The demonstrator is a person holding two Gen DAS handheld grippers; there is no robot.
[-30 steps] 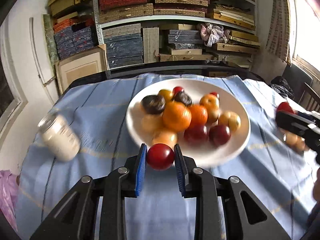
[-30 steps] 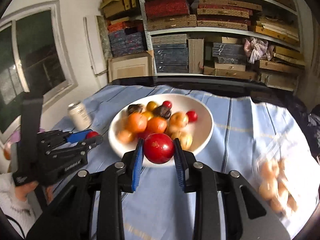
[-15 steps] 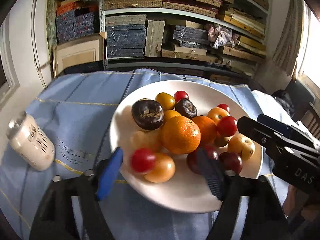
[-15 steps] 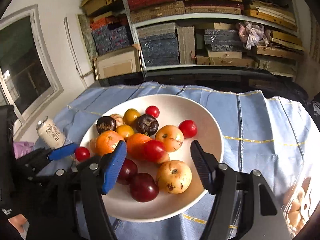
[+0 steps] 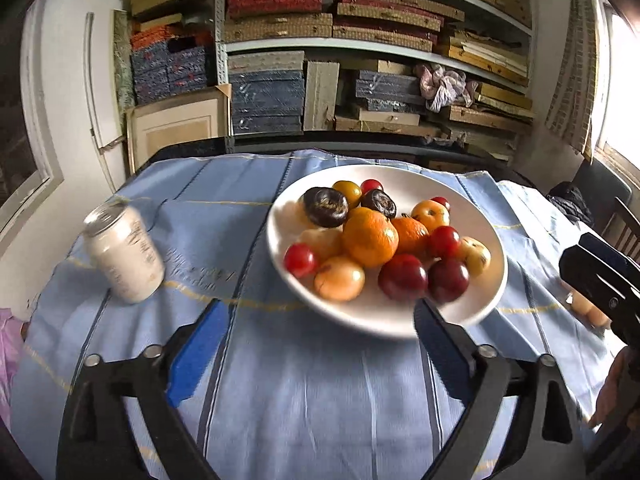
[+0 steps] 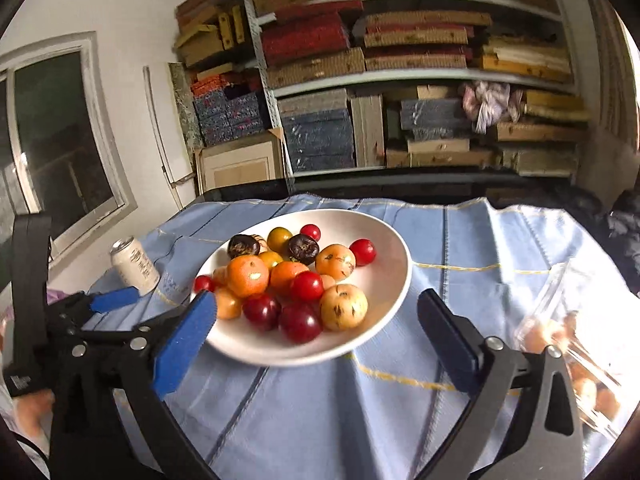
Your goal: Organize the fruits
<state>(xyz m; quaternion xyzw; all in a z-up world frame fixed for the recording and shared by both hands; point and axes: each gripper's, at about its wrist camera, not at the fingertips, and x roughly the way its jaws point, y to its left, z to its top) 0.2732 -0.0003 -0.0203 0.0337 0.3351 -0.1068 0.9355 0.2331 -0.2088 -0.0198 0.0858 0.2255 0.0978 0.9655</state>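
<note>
Near bowl (image 5: 486, 300) front rim: both hand-held grippers (image 5: 320, 344) (image 6: 316, 340) spread wide, empty.

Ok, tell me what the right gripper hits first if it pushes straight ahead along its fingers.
Probably the near rim of the white plate: the open right gripper points at it over bare cloth, with the dark red plums just behind. Depth is uncertain.
</note>
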